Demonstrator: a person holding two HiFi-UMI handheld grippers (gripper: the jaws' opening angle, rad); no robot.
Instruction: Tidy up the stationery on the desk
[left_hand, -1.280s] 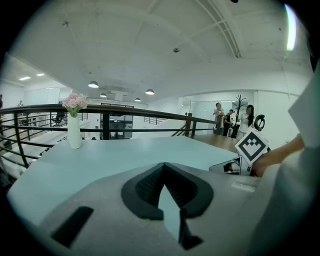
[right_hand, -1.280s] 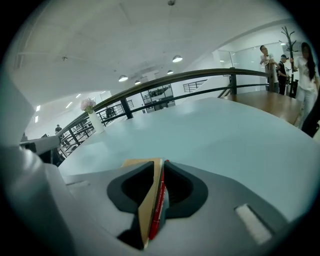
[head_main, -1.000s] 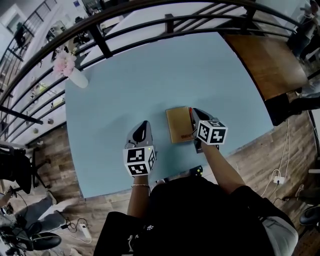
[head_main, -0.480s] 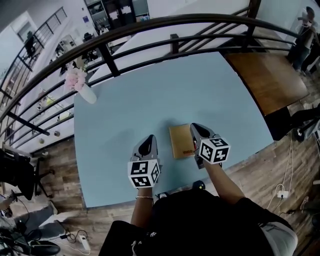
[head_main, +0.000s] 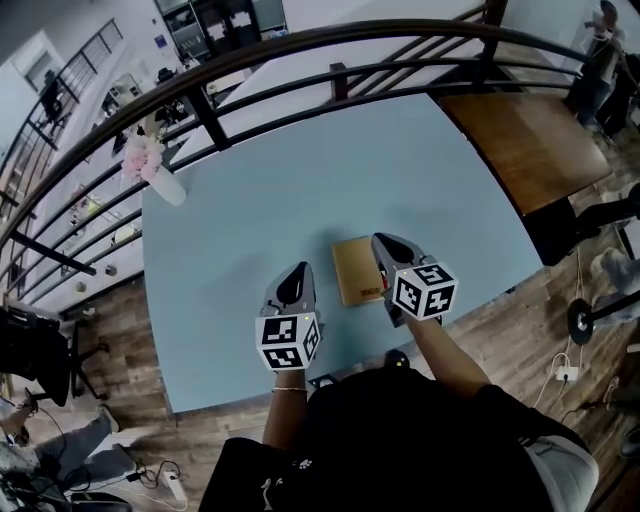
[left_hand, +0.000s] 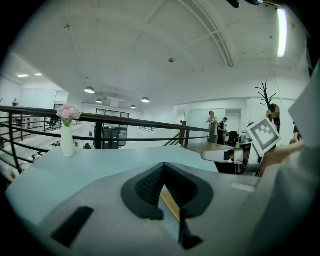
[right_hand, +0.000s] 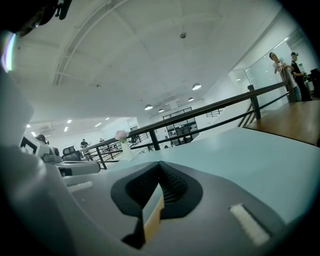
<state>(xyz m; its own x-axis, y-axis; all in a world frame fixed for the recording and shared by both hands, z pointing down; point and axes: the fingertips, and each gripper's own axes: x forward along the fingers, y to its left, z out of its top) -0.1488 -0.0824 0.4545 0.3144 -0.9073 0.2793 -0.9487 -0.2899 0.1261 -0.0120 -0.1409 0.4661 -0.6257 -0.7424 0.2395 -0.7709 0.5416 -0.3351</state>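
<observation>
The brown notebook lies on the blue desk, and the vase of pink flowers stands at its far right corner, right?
Not quite: the head view shows the vase at the far left corner of the desk. The brown notebook does lie on the desk.

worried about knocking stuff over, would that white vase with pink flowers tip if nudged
Probably yes: the vase looks tall and narrow, with flowers on top. It stands near the desk's far corner, so a fall could carry it off the edge.

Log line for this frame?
left tongs: shut, empty | right tongs: shut, empty, beside notebook | notebook: flat on desk
</observation>
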